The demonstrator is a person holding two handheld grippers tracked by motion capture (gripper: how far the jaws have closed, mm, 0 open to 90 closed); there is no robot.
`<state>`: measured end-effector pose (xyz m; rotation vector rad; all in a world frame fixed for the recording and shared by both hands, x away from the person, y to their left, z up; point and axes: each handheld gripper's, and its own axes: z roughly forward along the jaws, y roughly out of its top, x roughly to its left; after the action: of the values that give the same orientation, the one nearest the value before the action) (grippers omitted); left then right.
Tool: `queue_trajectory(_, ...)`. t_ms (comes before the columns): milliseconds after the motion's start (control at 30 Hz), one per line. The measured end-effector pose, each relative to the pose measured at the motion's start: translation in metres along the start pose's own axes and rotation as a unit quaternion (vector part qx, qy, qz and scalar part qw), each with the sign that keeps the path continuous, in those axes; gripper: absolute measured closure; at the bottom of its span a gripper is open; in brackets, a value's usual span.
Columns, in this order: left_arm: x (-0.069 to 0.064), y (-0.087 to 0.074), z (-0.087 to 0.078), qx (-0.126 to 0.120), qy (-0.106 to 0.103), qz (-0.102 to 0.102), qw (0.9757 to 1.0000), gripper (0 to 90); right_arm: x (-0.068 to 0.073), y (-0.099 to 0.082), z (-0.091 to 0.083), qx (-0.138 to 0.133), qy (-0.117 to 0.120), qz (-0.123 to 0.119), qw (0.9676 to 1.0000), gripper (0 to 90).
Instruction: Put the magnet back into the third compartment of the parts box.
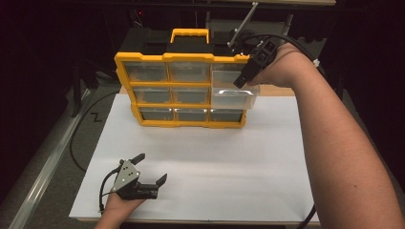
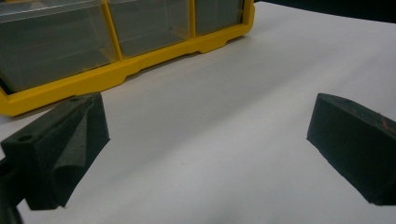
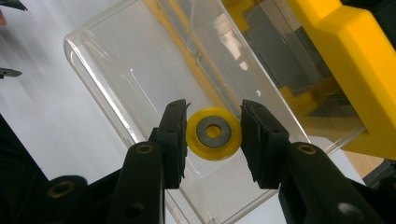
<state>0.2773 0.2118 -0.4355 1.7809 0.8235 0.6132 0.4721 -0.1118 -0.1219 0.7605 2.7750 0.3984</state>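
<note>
A small yellow wheel (image 3: 214,134) with a grey metal hub sits between the pads of my right gripper (image 3: 212,140), which is shut on it. The wheel hangs over a clear plastic drawer (image 3: 121,70), pulled out of the yellow parts organizer (image 1: 181,57). In the high view my right gripper (image 1: 241,81) points down at that drawer (image 1: 234,98) in the organizer's right column, middle row. My left gripper (image 1: 153,169) rests open near the front left of the white sheet, nothing between its jaws (image 2: 205,130).
The organizer (image 2: 140,65) stands at the back of the white sheet (image 1: 215,157) and has several clear drawers and a yellow handle on top. A black cable lies to the left of the sheet. A metal frame stands behind the organizer.
</note>
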Motion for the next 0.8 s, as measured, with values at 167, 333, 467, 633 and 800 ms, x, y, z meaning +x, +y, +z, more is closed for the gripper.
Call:
queue_trajectory(167,0.000,0.000,0.000,0.000,-0.001,0.000,1.0000,0.1,0.000,0.000,0.000,0.000,0.003,0.000,1.0000,64.7)
queue_trajectory(333,0.000,0.000,0.000,0.000,-0.001,0.000,1.0000,0.1,0.000,0.001,-0.001,-0.005,0.003,0.001,1.0000,64.7)
queue_trajectory(467,0.000,0.000,0.000,0.001,-0.001,0.000,1.0000,0.1,0.000,0.001,-0.002,-0.011,0.003,0.005,0.9999,64.6)
queue_trajectory(633,0.000,0.000,0.000,0.003,-0.002,0.001,1.0000,0.2,-0.002,0.002,-0.006,-0.029,0.007,0.012,0.9995,41.6)
queue_trajectory(800,0.000,0.000,0.001,0.002,-0.002,0.001,1.0000,0.2,-0.001,0.003,-0.015,-0.044,0.012,0.021,0.9987,31.7)
